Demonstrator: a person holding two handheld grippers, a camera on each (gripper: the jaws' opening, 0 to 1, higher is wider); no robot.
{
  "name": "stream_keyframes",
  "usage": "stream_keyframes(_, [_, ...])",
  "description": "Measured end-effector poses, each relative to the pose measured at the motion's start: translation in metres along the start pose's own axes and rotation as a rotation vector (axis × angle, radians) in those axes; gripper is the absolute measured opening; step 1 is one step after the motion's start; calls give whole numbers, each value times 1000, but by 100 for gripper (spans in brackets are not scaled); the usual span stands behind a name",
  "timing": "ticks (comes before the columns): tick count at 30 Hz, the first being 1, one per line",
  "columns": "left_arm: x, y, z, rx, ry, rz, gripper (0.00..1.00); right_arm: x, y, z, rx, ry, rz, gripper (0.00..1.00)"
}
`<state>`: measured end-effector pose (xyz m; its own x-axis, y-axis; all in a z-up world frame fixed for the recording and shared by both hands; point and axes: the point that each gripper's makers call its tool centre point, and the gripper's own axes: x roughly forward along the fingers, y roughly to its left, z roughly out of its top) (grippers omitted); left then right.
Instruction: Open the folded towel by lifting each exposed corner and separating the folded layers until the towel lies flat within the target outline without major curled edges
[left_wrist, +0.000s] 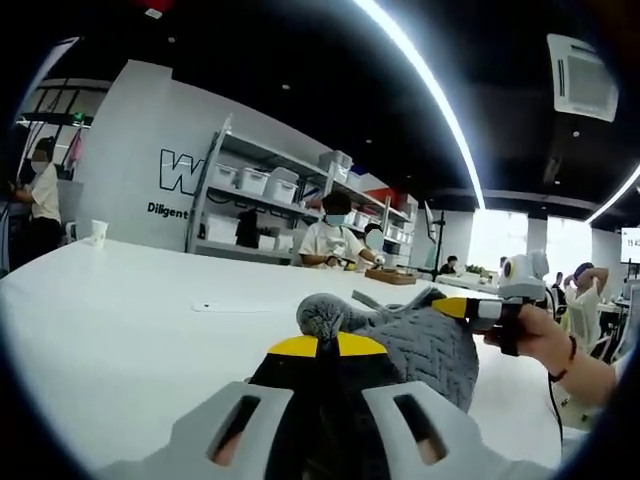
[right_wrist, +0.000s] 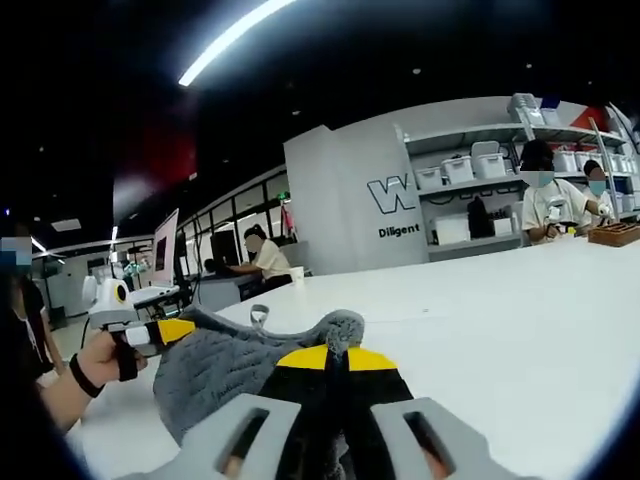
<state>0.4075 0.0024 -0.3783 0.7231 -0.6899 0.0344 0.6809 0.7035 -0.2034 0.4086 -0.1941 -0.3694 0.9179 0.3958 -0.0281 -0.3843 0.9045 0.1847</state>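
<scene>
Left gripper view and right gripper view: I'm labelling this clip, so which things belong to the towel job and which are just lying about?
Job in hand:
grey towel
left tongs, shut on the towel
right tongs, shut on the towel
white table

Lying about:
paper cup
shelving with white bins
wooden tray

Towel (left_wrist: 425, 345): on table (left_wrist: 130, 330), between left gripper (left_wrist: 318, 346) and right gripper (left_wrist: 452, 307).
Shelving (left_wrist: 270, 205): behind table, against wall.
Cup (left_wrist: 98, 232): table's far edge.

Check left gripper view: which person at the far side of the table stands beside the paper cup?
The person at the left edge, standing by the paper cup on the table. The others are near the shelves or further right.
</scene>
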Motion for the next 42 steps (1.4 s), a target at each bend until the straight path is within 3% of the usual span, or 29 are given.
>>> stream_keyframes(9, [-10,-9,0,18,-13,-10,1,-11,10,-1,-4,-17,13,0])
stream_keyframes(17, [-7,1,7,22,-21,-22,1,-18,18,-2,-9,-29,25,0])
stream_keyframes(42, [-28,-1,15,22,-57,-77,1,-44,37,-5,-31,-78,67,0])
